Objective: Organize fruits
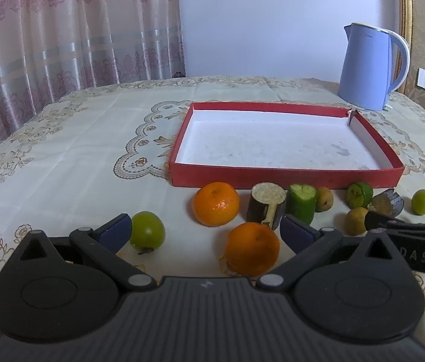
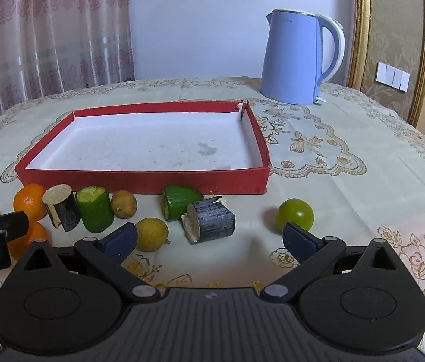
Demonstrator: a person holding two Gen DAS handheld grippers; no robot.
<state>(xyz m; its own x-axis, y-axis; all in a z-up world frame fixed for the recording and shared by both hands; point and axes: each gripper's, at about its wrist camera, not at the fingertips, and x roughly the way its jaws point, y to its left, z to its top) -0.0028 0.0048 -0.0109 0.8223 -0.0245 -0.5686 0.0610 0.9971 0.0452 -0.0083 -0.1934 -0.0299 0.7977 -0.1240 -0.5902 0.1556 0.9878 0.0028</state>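
Red tray (image 1: 284,178): holds nothing yet.
Fruits: oranges (image 1: 252,248), green pieces, all in front of the tray.
Left gripper (image 1: 206,230): spread, unloaded.
Right gripper (image 2: 209,238): spread, unloaded.
Progress: nothing sorted so far.

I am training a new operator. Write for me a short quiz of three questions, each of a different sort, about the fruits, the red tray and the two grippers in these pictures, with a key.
1. True or false: the red tray already holds an orange.
2. Multiple choice: the orange nearest the left gripper lies
A) between its open fingers
B) inside the tray
C) beside the blue kettle
3. Short answer: how many oranges lie on the tablecloth?

Key
1. False: the tray is empty.
2. A
3. Two: the near one and another orange closer to the tray. The right gripper is also open and holds nothing.
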